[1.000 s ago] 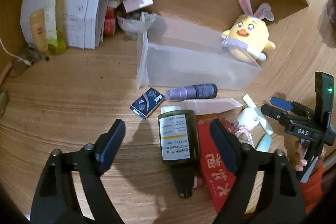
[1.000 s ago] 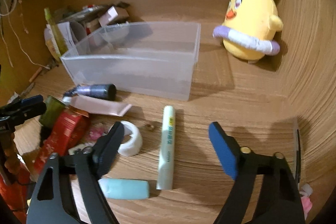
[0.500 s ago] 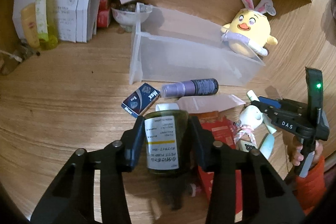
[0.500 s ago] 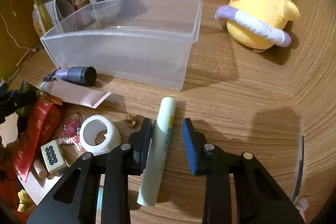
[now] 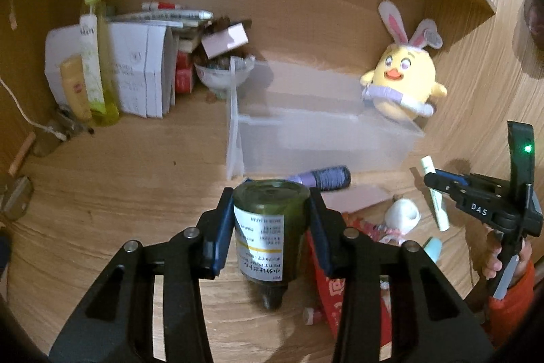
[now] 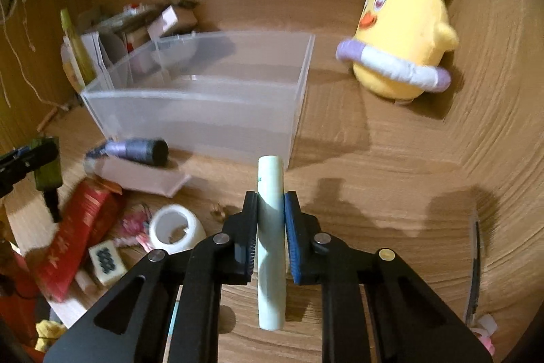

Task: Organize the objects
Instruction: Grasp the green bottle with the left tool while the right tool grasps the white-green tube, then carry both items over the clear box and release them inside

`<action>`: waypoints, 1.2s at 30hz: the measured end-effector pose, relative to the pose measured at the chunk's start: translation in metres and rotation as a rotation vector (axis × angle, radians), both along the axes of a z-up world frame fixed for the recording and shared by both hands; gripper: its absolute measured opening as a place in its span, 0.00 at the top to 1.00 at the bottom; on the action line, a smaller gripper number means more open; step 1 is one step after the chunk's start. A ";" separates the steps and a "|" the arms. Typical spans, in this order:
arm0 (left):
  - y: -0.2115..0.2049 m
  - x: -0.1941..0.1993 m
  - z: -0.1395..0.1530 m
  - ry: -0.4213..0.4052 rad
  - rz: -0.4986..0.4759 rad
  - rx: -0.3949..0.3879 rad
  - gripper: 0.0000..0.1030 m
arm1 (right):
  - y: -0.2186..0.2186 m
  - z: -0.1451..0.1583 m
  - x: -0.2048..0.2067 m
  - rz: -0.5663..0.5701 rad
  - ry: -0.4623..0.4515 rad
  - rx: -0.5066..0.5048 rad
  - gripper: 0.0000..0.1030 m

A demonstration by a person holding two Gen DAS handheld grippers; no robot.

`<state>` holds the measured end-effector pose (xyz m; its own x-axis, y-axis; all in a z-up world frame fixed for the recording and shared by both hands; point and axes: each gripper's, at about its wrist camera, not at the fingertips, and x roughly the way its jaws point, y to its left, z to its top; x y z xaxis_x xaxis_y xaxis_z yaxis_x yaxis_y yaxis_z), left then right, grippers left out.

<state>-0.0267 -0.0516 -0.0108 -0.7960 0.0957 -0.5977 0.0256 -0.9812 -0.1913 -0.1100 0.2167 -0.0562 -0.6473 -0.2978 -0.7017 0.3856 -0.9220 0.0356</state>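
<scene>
Left claw (image 5: 271, 223): clamped on green bottle (image 5: 270, 228), mid-body; rigid, smooth, likely slippery.
Right claw (image 6: 270, 237): pinching pale tube (image 6: 270, 240), mid-length; light, slightly squashy.
Bin (image 6: 204, 111): far, likely destination.

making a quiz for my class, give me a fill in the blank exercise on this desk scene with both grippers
1. The left gripper is shut on a dark ____ bottle with a white label.
2. The right gripper grips a pale green ____.
3. The translucent bin on the desk holds ____.
4. The plush chick wears pink-lined ____ ears.

Missing words: green; tube; nothing; bunny
</scene>
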 end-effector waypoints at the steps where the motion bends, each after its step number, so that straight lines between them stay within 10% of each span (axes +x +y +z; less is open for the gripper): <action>1: 0.000 0.001 0.004 0.012 0.003 -0.004 0.60 | 0.001 0.004 0.002 -0.001 0.011 -0.010 0.86; 19: 0.006 -0.007 0.073 0.199 0.043 -0.070 0.60 | 0.005 0.081 0.004 -0.013 0.218 -0.188 0.86; 36: 0.007 -0.056 0.097 0.230 0.017 -0.068 0.60 | -0.042 0.104 -0.038 0.027 0.272 -0.122 0.86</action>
